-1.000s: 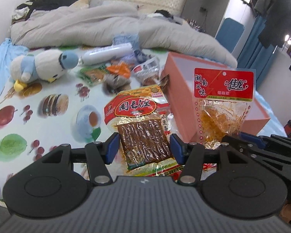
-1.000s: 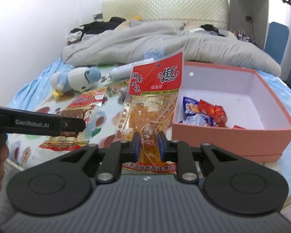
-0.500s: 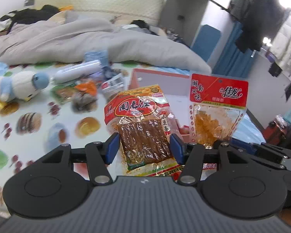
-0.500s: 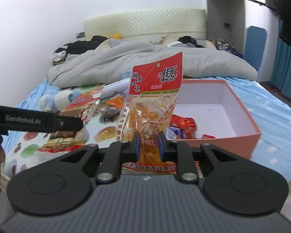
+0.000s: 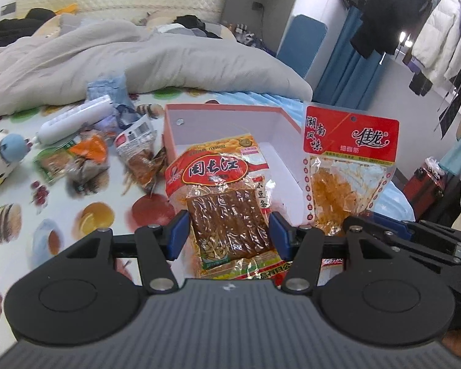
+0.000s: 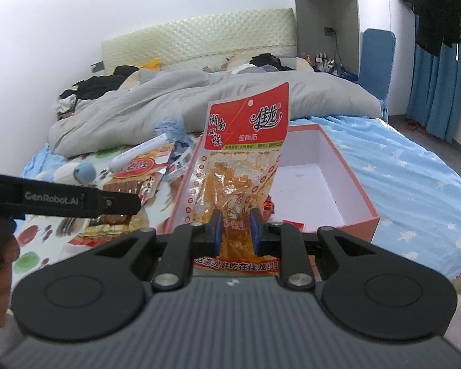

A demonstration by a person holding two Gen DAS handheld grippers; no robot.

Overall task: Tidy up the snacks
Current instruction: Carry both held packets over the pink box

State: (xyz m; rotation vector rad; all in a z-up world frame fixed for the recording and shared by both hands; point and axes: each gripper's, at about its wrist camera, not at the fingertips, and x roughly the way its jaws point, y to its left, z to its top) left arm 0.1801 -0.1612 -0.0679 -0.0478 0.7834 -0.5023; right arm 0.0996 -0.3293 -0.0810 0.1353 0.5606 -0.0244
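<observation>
Left wrist view: the left gripper (image 5: 229,235) pinches a clear packet of brown dried-tofu strips with a red-and-yellow label (image 5: 222,196) between its blue pads, upright and in front of the open pink cardboard box with a white inside (image 5: 181,129). To the right of that box's near corner, the right gripper (image 6: 235,230) clamps the lower part of a clear packet of orange gluten strips with a red header (image 6: 239,166), also upright. Left of the box, small loose snack packets (image 5: 138,153) lie on the fruit-print sheet (image 5: 76,215), beside a white-and-blue plush penguin (image 5: 3,156).
</observation>
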